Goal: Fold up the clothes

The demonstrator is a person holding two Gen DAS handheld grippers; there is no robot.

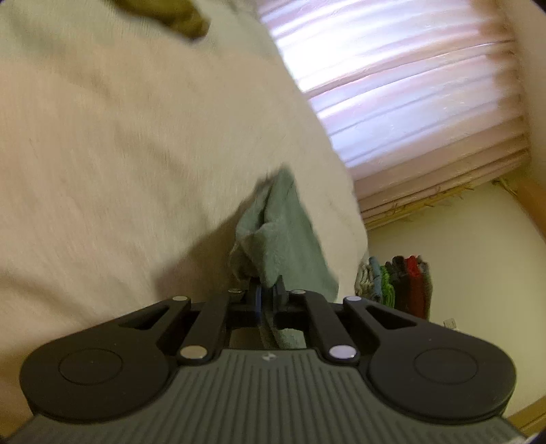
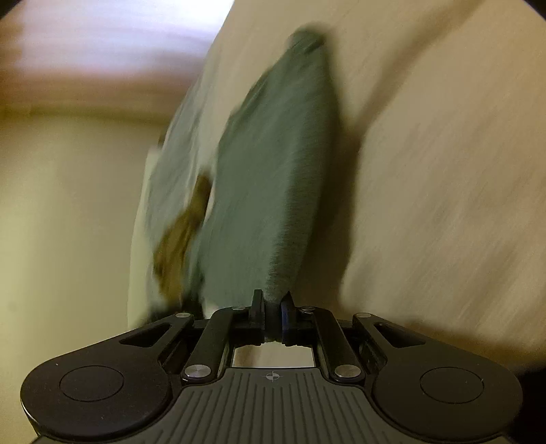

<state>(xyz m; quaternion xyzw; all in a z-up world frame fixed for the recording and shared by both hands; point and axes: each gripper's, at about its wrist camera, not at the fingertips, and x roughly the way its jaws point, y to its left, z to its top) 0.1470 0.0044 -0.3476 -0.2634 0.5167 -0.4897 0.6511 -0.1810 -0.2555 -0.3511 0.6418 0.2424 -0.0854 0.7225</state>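
A pale green fleecy cloth [image 1: 285,235] is pinched by its edge in my left gripper [image 1: 268,290], whose black fingers are shut on it above a cream bed cover [image 1: 119,153]. In the right wrist view the same green cloth [image 2: 273,170] stretches away from my right gripper [image 2: 273,300], which is shut on another part of its edge. The cloth hangs taut over the cream cover [image 2: 443,170]. Both views are blurred by motion. An olive-brown garment [image 2: 181,235] lies to the left of the green cloth, and a similar olive-brown garment [image 1: 177,17] shows at the top of the left view.
A pink pleated curtain [image 1: 409,85] hangs at the right. Below it, a stack of folded clothes [image 1: 396,283] in several colours stands against a pale wall. A grey-green garment [image 2: 174,164] lies at the bed's left edge.
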